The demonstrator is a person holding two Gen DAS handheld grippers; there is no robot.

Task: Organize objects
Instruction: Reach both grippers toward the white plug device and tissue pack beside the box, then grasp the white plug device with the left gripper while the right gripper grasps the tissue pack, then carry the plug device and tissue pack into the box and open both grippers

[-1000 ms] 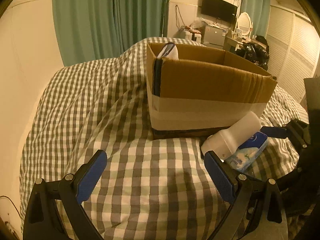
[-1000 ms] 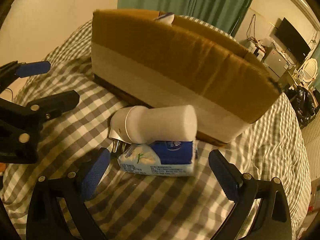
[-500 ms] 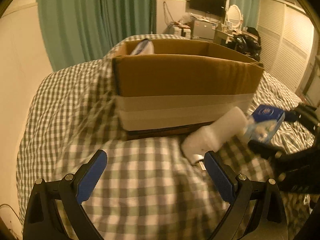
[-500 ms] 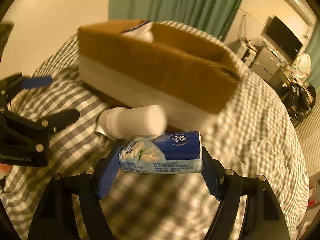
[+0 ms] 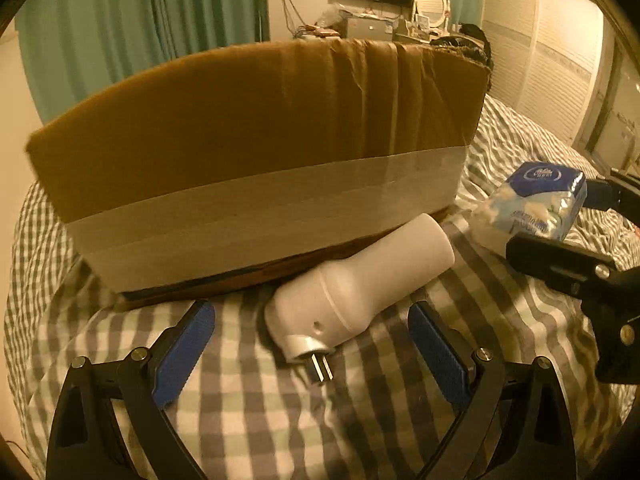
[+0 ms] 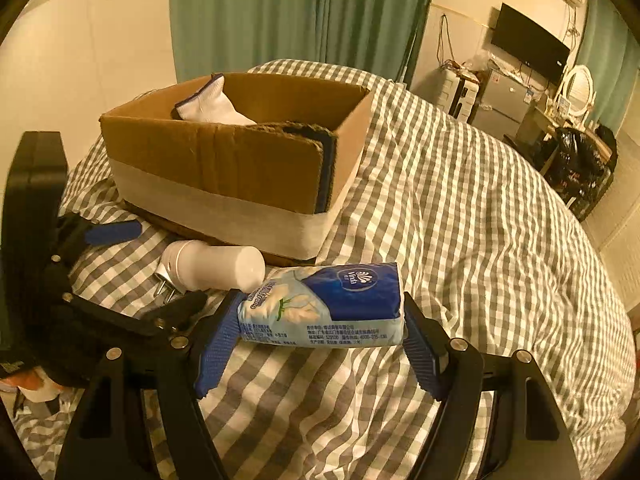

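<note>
Checked bedding (image 6: 460, 208) covers the bed that serves as the work surface; green curtains (image 6: 304, 12) hang behind it. One cardboard box (image 6: 224, 160) sits on the bedding, open at the top, with a pale tape band around its lower part. One white sock (image 6: 212, 110) with a dark trim lies inside the box at its far left corner; any other contents are hidden by the near wall.

One white plug-in device (image 5: 360, 292) lies on its side on the bedding, touching the base of the box, its two metal prongs (image 5: 320, 370) pointing toward the left wrist camera. The left gripper (image 5: 312, 356) stands with jaws wide apart on either side of this device, its pads clear of it.

One blue-and-white tissue pack (image 6: 324, 306) is clamped lengthwise between the pads of the right gripper (image 6: 316, 340), apparently raised off the bedding, near the right end of the box.
</note>
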